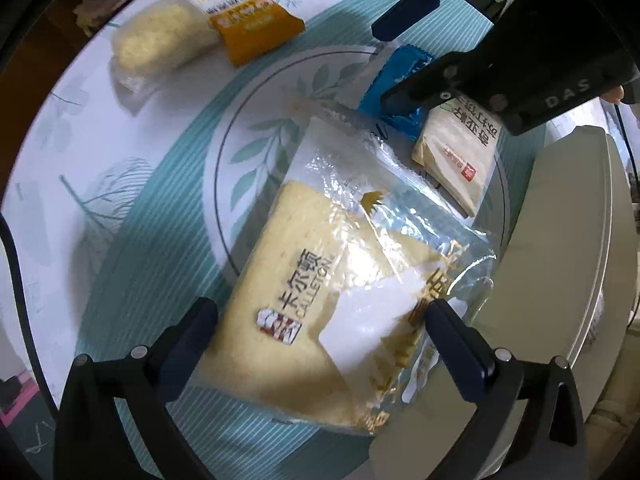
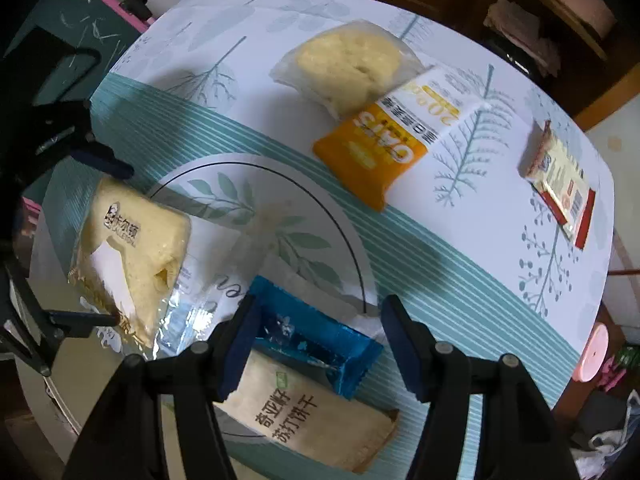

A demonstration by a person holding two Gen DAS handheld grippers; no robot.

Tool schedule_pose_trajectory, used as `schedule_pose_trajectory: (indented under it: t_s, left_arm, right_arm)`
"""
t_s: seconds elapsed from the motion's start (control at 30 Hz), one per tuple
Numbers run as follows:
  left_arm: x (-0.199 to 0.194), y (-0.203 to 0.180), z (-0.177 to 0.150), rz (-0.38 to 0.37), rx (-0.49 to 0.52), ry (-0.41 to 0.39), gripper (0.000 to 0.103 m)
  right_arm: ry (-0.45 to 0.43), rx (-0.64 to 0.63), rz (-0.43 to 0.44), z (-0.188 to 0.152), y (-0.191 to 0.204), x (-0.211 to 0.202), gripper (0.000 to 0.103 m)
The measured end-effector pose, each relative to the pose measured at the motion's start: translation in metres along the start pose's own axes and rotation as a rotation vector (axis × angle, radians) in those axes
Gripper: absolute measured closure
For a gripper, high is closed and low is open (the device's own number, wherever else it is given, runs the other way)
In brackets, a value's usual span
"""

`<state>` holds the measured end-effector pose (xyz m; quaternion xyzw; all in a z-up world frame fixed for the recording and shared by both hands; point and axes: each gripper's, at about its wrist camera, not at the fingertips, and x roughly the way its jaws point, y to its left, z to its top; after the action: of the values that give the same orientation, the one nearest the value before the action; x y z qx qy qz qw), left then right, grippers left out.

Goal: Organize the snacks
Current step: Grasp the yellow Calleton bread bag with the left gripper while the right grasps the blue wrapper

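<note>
A Calleton cake pack [image 1: 320,300] in clear wrap lies between the fingers of my left gripper [image 1: 320,320], which is open around it; the pack also shows in the right wrist view [image 2: 132,256]. My right gripper [image 2: 316,340] is open over a blue snack packet [image 2: 316,340] and a beige cracker pack [image 2: 308,412]. In the left wrist view the right gripper [image 1: 394,68] hangs over the blue packet [image 1: 394,80] and the cracker pack [image 1: 456,152]. All three packs lie on a clear glass plate [image 2: 352,240].
A round bread in clear wrap [image 2: 352,64], an orange oat pack [image 2: 384,148] and a red-edged snack bar [image 2: 560,184] lie farther out on the leaf-patterned tablecloth [image 2: 460,264]. A white appliance [image 1: 560,260] stands by the table edge.
</note>
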<state>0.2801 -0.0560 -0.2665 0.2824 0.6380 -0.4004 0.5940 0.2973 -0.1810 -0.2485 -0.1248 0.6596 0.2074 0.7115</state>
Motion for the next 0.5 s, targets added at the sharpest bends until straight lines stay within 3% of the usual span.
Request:
schedule_pose_trajectory:
  t_s: [0.1, 0.4, 0.5]
  left_arm:
    - [0.002, 0.01, 0.004, -0.046, -0.003, 0.004, 0.0]
    - [0.002, 0.011, 0.007, -0.034, 0.049, 0.014, 0.0]
    - [0.002, -0.001, 0.012, -0.027, 0.088, -0.007, 0.01]
  right_arm:
    - [0.006, -0.009, 0.008, 0.0, 0.0, -0.001, 0.04]
    - [0.015, 0.013, 0.098, -0.007, -0.014, -0.004, 0.04]
    - [0.017, 0.008, 0.105, -0.008, -0.025, -0.006, 0.039]
